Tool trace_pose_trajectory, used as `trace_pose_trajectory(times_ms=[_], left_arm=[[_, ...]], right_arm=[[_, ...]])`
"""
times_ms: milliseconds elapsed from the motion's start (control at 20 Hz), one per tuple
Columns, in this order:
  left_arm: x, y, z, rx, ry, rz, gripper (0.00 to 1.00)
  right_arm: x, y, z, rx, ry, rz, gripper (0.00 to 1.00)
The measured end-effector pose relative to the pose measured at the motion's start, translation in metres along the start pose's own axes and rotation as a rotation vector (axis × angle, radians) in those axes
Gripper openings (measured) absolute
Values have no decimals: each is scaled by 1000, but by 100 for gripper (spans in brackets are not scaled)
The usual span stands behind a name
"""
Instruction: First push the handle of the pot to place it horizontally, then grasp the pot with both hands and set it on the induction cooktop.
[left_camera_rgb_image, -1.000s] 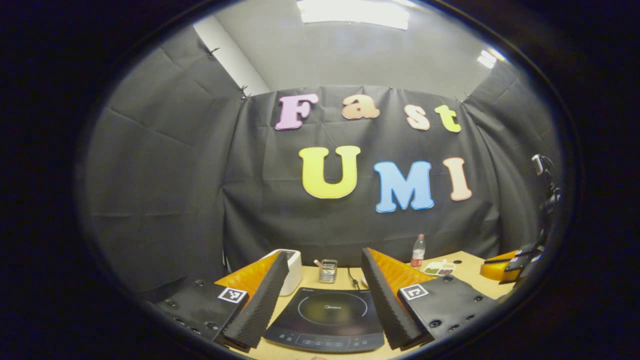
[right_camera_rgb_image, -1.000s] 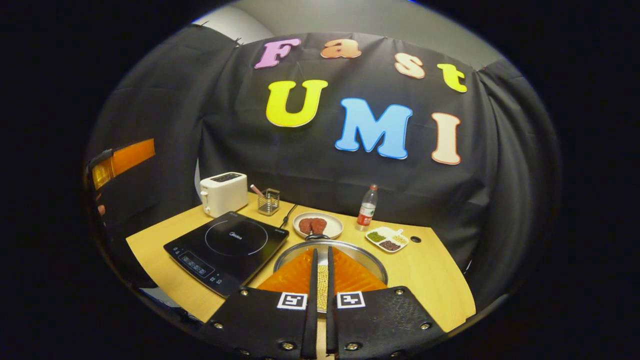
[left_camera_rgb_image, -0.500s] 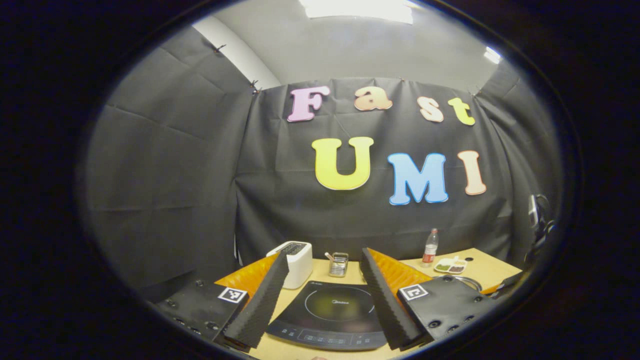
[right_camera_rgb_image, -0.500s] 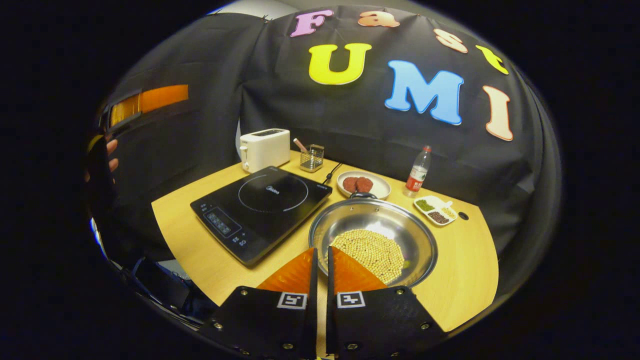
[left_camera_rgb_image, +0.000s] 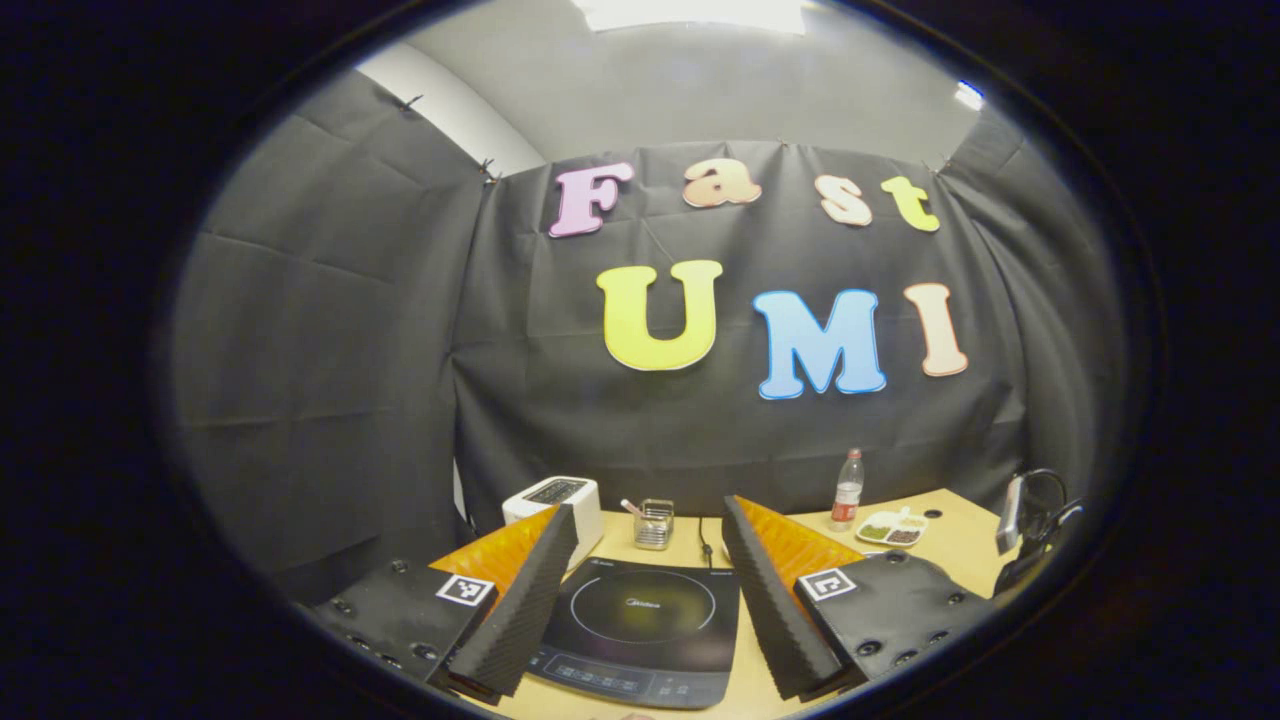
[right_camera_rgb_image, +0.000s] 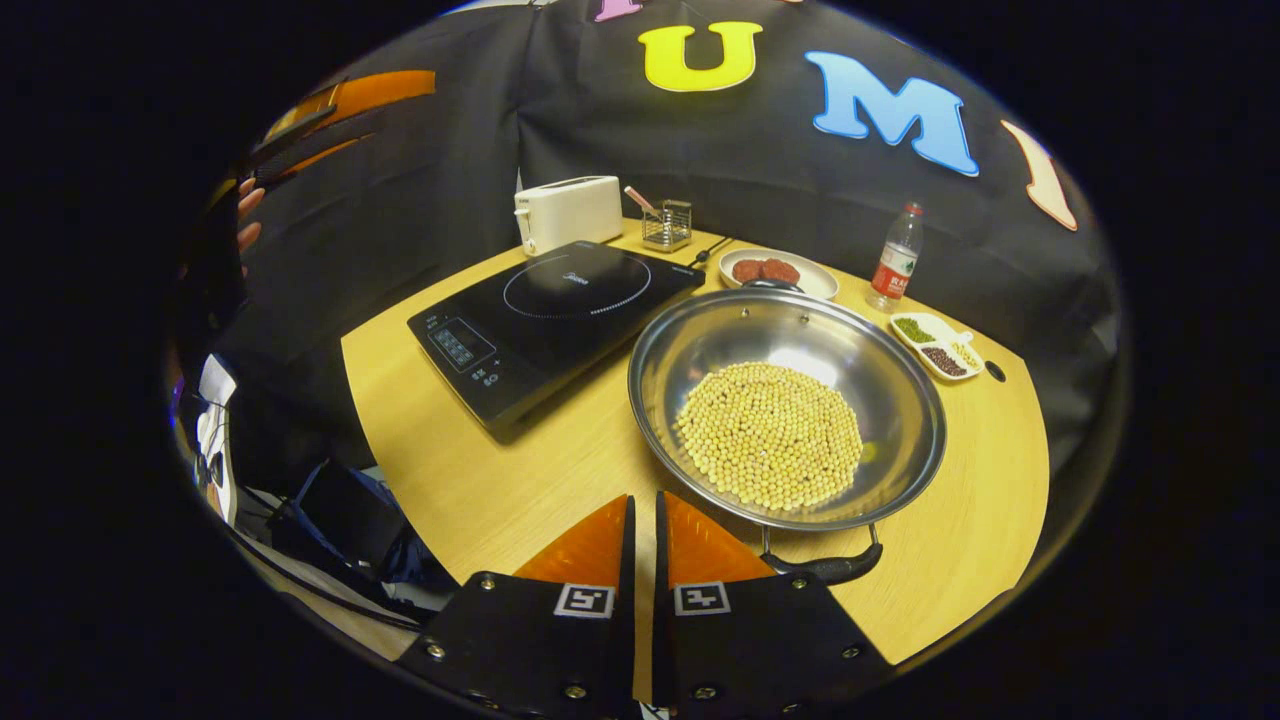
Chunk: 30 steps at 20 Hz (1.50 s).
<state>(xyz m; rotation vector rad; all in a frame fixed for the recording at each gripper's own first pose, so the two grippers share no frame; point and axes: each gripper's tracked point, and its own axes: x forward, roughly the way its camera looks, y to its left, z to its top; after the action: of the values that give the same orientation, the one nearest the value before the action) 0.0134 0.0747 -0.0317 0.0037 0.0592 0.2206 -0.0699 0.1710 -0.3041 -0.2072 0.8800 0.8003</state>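
A round wooden table (right_camera_rgb_image: 470, 470) carries everything in play. On it, the flat black induction cooktop (right_camera_rgb_image: 550, 310) lies toward the far left, and the wide, shallow stainless-steel pot (right_camera_rgb_image: 850, 350), its floor covered with pale yellow beans (right_camera_rgb_image: 768, 435), sits just beside it to the right, not touching.

The pot's two black loop handles lie on a near-far line: one handle (right_camera_rgb_image: 822, 568) faces the camera at the near rim, just right of the right gripper (right_camera_rgb_image: 643, 520), while the far handle (right_camera_rgb_image: 770, 285) points toward a white plate of brown patties (right_camera_rgb_image: 778, 270). A white toaster (right_camera_rgb_image: 568, 212), a wire holder (right_camera_rgb_image: 668, 225), a plastic bottle with a red label (right_camera_rgb_image: 896, 262) and a small divided dish (right_camera_rgb_image: 935, 345) line the back edge.

The right gripper hovers over the table's near edge, jaws nearly closed and empty. It looks the nearer tool for the opening push on the handle, which probably has to swing the pot a quarter turn.

The left gripper (left_camera_rgb_image: 642, 600) hangs spread wide and empty, with the cooktop (left_camera_rgb_image: 640, 625) between its fingers, well apart from the pot.
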Motion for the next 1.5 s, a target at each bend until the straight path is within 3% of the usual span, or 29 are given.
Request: trace_pose_trajectory(times_ms=[100, 350, 450, 950, 1300, 1500], left_arm=[[5, -11, -2, 12, 11, -3, 95], [14, -35, -4, 21, 17, -16, 99], [19, -42, -7, 15, 21, -21, 99], [26, -78, -16, 7, 39, -51, 99], [33, -87, -15, 12, 43, -47, 91], [37, -95, -15, 18, 38, -46, 94]], right_arm=[[3, -10, -8, 28, 28, 4, 8], [6, -37, -24, 110, 84, -19, 8], [2, -42, -25, 131, 83, -17, 3], [-7, -89, -40, 166, 111, -93, 2], [-10, -125, -47, 196, 137, -150, 2], [-12, -144, -47, 221, 143, -172, 2]])
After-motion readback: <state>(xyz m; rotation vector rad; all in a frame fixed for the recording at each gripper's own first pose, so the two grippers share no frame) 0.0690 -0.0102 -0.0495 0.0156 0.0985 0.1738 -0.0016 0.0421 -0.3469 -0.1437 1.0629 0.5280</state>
